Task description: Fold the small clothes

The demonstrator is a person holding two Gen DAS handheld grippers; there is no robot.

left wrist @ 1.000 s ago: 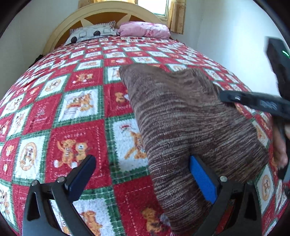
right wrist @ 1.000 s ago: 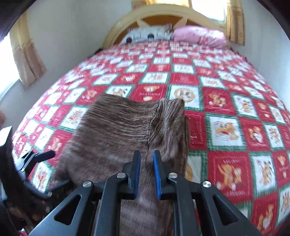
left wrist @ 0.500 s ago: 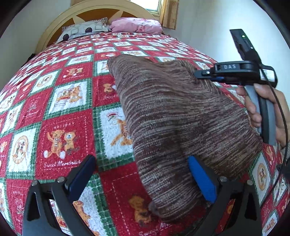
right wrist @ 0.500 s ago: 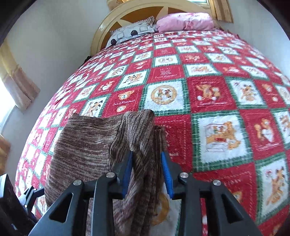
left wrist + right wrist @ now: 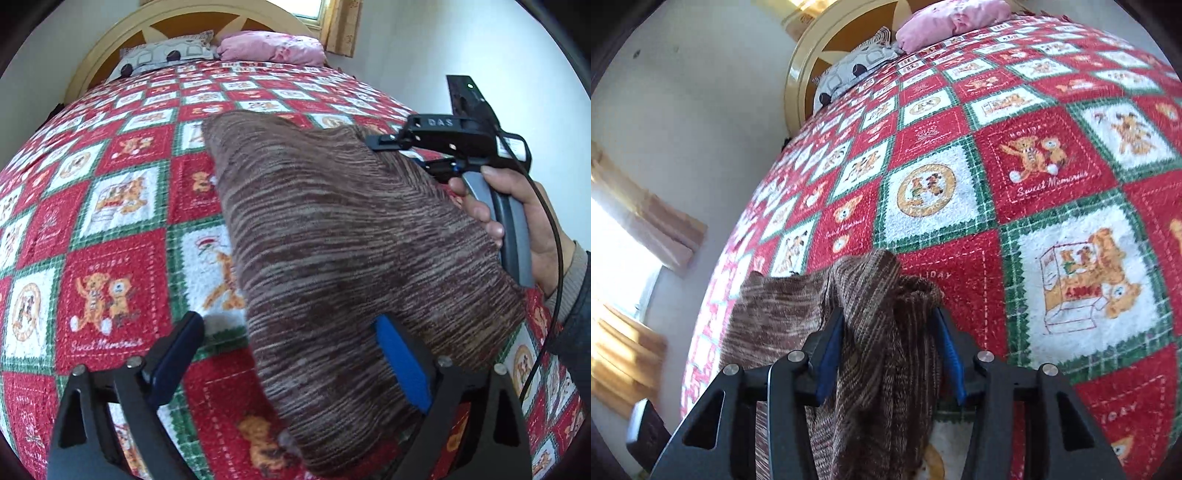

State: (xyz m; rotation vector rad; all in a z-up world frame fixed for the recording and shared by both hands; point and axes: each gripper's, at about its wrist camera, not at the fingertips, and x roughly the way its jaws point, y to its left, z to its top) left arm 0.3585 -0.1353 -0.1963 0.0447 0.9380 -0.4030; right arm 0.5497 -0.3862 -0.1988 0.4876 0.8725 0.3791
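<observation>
A brown knitted garment (image 5: 332, 240) lies on the bed's patchwork cover (image 5: 110, 240), folded over on itself. My left gripper (image 5: 291, 354) stands wide around its near edge, jaws closing a little. The left finger is clear of the cloth and the blue right pad (image 5: 402, 365) lies against its side. My right gripper (image 5: 886, 321) is at the garment's far right corner, and it shows from the side in the left wrist view (image 5: 376, 142), with a hand (image 5: 517, 206) on its handle. Its jaws are opening, with a bunched fold of the garment (image 5: 875, 332) loose between the pads.
The red, white and green cover (image 5: 1052, 166) fills the bed. A grey patterned pillow (image 5: 166, 55) and a pink pillow (image 5: 273, 48) lie by the curved yellow headboard (image 5: 155, 22). White walls flank the bed, and a curtained window (image 5: 646, 221) is at the left.
My right gripper has swung across to the garment's far corner, rolled, and spread its jaws from nearly shut. The left gripper has stayed put and its jaws have narrowed slightly.
</observation>
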